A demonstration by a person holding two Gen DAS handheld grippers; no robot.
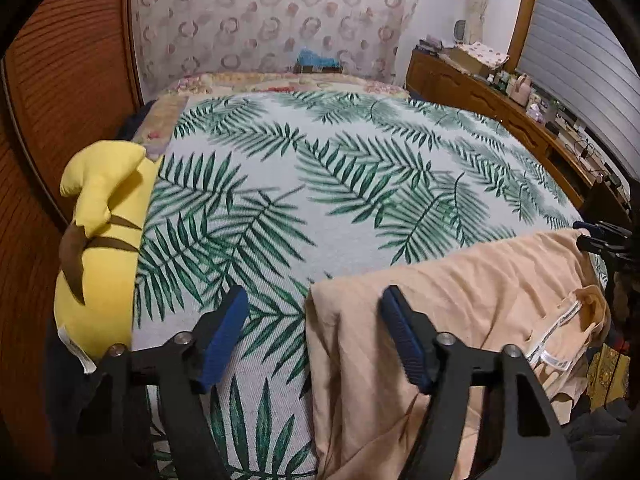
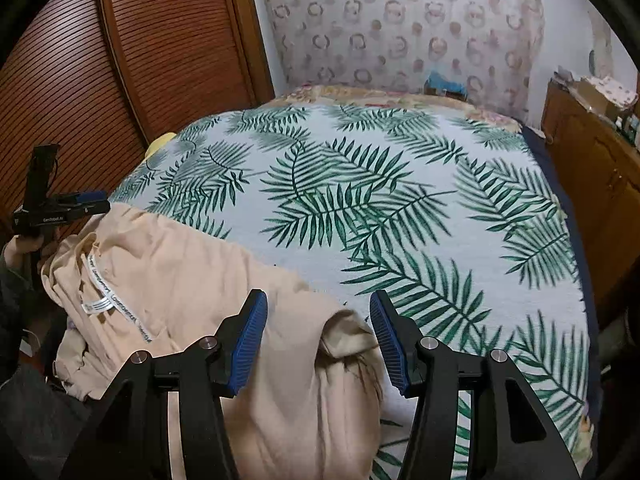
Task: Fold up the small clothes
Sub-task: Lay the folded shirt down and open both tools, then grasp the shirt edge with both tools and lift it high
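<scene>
Peach garment (image 1: pixel 460 304) lies spread at the near edge of my palm-leaf bedspread (image 1: pixel 320 184).
Going down in size: a yellow plush (image 1: pixel 100 240) sits at nine o'clock; my left hand-held gripper (image 1: pixel 314 340) gapes over the cloth's left edge, my right hand-held gripper (image 2: pixel 318 340) gapes above a bunched fold, neither pinching.

Bed (image 1: pixel 360 184) under palm-leaf cover (image 2: pixel 400 200). Yellow plush (image 1: pixel 100 216) at bed's left edge. Slatted wooden doors (image 2: pixel 160 40) beyond plush. Patterned curtain (image 1: pixel 272 20) behind bed. Cluttered wooden dresser (image 1: pixel 500 100) along right side.
</scene>
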